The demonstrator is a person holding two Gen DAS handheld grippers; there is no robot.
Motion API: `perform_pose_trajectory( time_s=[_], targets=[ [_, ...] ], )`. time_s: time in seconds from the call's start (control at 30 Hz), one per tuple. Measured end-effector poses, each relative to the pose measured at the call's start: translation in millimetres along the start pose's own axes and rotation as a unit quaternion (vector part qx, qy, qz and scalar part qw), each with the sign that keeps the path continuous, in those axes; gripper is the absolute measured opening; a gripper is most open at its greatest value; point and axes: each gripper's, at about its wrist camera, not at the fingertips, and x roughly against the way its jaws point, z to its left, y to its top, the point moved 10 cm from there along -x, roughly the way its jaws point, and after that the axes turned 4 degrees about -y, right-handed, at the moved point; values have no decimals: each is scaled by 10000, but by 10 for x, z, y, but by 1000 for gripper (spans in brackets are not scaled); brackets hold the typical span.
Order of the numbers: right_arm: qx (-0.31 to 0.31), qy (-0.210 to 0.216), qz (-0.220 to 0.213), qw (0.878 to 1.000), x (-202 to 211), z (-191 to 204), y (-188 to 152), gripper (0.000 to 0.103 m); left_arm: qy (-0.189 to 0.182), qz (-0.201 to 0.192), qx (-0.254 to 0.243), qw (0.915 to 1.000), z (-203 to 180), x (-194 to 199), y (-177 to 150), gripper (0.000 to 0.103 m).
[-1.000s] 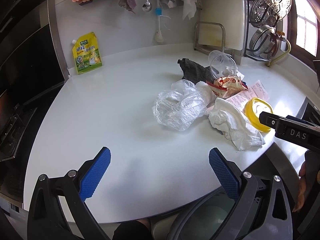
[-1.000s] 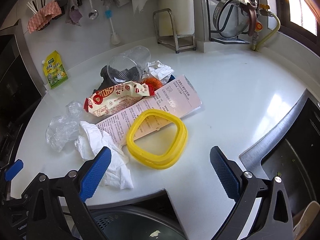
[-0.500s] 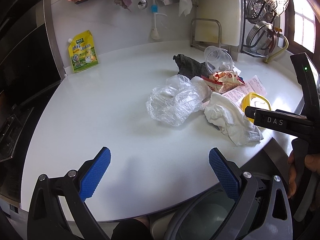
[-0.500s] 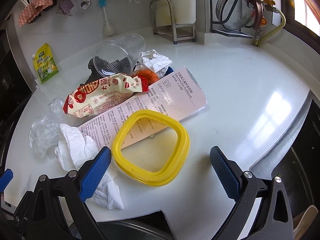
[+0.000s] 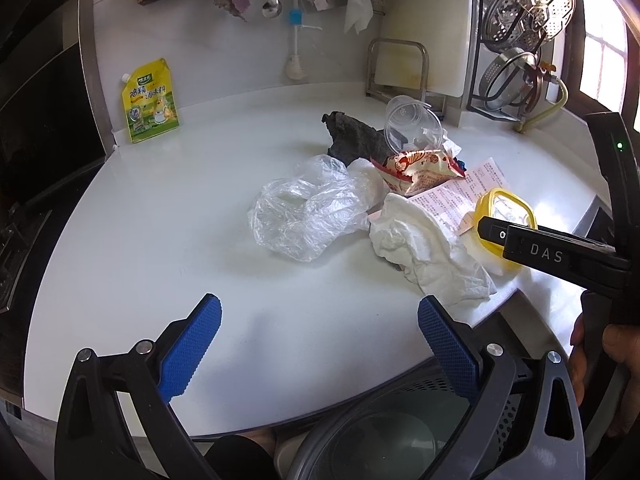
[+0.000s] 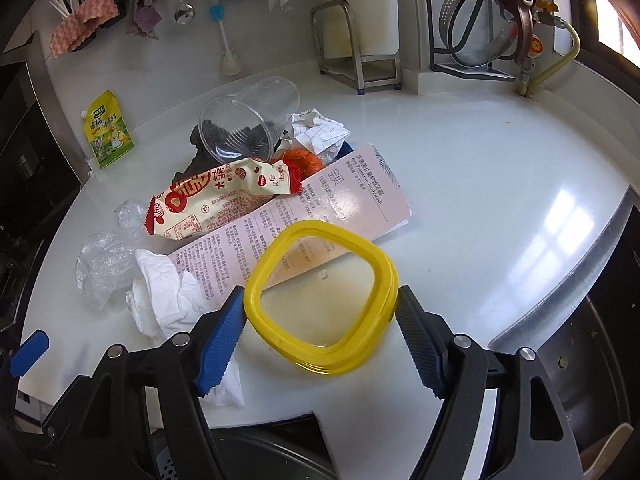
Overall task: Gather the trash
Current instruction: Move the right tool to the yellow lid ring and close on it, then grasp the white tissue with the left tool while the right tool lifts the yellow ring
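Grasping comes first: my right gripper pinches the yellow lid, left gripper spread idle; next, lift it binward.

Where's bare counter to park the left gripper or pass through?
Bare counter runs from the seasoning pouch to the clear plastic bag, where the left gripper hovers open. More lies between the leaflet and sink edge. It is crowded around the yellow lid, tissue and snack wrapper.

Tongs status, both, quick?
Left tongs: open, holding nothing.
Right tongs: closed on the yellow lid, pads at both rims.
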Motion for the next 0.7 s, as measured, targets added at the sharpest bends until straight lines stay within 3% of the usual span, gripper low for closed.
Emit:
perform_pose_trajectory(
  time_s=[0.3,0.43,0.57,0.7],
  targets=[
    [-529,-173,-271,9981,253,-649,37,72,-59,19,151,9999,-304,-178,67,97],
    [-778,-327,-401,9956,334,-924,36,72,-35,-12,-15,10000,-507,-246,91,97],
    [-975,-308,-438,9938,365,-1060,54,72,93,21,-258,9996,-683,-349,109,97],
    [-1081,-222,-442,9929,372,-1087,63,72,194,162,-171,9995,-715,-453,102,97]
  ],
)
